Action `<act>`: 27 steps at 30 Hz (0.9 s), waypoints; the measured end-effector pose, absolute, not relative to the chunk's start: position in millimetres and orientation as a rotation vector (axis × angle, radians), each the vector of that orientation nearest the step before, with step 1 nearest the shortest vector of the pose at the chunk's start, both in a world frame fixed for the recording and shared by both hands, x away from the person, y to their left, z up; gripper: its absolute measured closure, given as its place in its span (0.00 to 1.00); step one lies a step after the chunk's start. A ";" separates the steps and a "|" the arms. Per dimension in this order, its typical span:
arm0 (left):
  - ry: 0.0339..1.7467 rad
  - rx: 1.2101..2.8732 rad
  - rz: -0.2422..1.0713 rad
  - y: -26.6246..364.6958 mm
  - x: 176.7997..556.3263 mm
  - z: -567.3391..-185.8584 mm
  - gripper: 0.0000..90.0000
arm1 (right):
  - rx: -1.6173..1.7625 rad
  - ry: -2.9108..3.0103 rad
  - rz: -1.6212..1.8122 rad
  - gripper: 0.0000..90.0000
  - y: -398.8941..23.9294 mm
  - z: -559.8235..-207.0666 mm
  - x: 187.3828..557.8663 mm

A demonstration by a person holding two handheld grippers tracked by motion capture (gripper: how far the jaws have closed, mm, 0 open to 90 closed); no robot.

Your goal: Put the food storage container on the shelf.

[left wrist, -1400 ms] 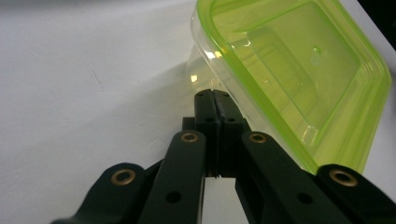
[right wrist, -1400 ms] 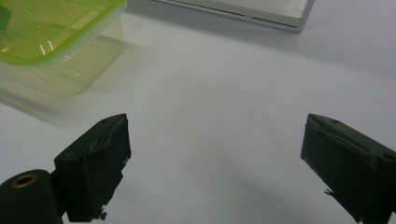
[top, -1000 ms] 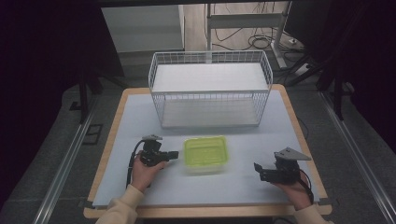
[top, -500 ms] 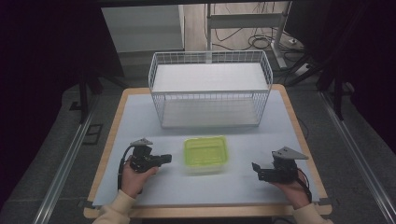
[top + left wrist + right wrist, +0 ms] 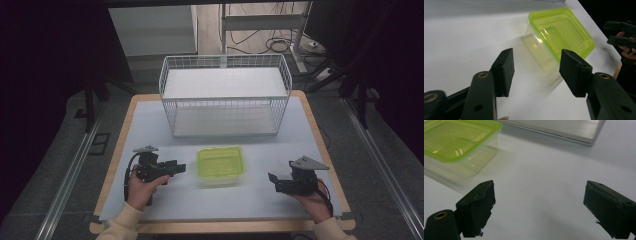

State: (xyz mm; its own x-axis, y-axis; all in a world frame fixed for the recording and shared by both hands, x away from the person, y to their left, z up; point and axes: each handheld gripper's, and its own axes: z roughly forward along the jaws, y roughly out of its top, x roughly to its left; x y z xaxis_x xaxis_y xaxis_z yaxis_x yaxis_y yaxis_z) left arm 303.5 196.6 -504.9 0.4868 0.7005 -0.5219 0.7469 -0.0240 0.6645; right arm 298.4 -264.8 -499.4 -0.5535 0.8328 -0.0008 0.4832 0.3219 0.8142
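high view: lidded green container (image 5: 220,165) on the white table mat (image 5: 150,125), between both tools and just in front of the wire basket (image 5: 225,97). left gripper (image 5: 176,169) just beside the container's left edge, not touching, pointed at it; jaws just been opening, now fairly wide, nothing between them. right gripper (image 5: 272,181) well apart on the other side, also aimed at the container, jaws spread wide and empty.

left gripper view: container (image 5: 560,37) ahead and to the right of the gap between the pads (image 5: 505,71), so not yet lined up.

right gripper view: container (image 5: 459,147) off to the upper left, bare mat between the jaws.

likely step: closing in on the container for a grasp. best done by swinging the left tool right until the container wall or lid rim sits square between the pads, approaching low and level, then closing gently on the rim rather than the smooth clear wall, which looks slippery. worth steadying the far side with the right tool to stop sliding. whether the lid is clipped shut: cannot tell.
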 end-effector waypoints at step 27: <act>1.229 1.715 -0.135 186.5 328.5 -500.6 0.43 | 1.245 2.403 1.409 0.31 -193.2 -475.9 356.6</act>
